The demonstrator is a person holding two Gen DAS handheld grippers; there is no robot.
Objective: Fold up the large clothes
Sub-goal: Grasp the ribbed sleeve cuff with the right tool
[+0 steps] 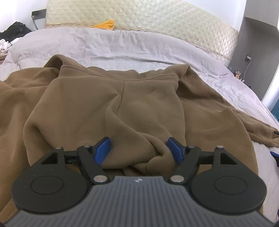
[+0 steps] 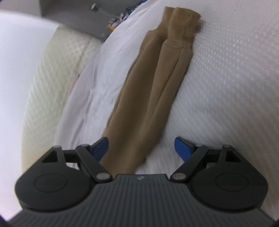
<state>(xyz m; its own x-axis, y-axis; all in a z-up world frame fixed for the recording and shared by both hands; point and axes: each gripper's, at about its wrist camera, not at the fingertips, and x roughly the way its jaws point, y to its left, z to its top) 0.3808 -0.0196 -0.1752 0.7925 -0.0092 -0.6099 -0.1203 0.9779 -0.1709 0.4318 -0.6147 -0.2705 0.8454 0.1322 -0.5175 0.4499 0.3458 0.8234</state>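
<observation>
A: Left wrist view. What is seen?

B: Brown hoodie (image 1: 108,104) is spread rumpled over a grey bedsheet (image 1: 122,45). Left gripper (image 1: 138,149) is set low at the near hem. Jaws are spread wide; a bunched fold of the fabric sits between the blue pads (image 1: 102,150), and the right pad is touched by cloth. No firm pinch can be confirmed.

A: Background?

B: Quilted cream mattress (image 1: 157,15) is stood against the wall, an orange item (image 1: 106,24) is tucked at its base, and dark clothes (image 1: 15,29) are piled far left.

A: Right wrist view?

B: Blurred. A sleeve (image 2: 148,90) of the hoodie is laid out straight on the sheet, its ribbed cuff (image 2: 184,21) at the far end. Right gripper (image 2: 142,148) is held over the sleeve's near end. Jaws are spread wide; the sleeve is passed between them beside the left pad, and the right pad is well clear of it. Nothing is gripped.
</observation>
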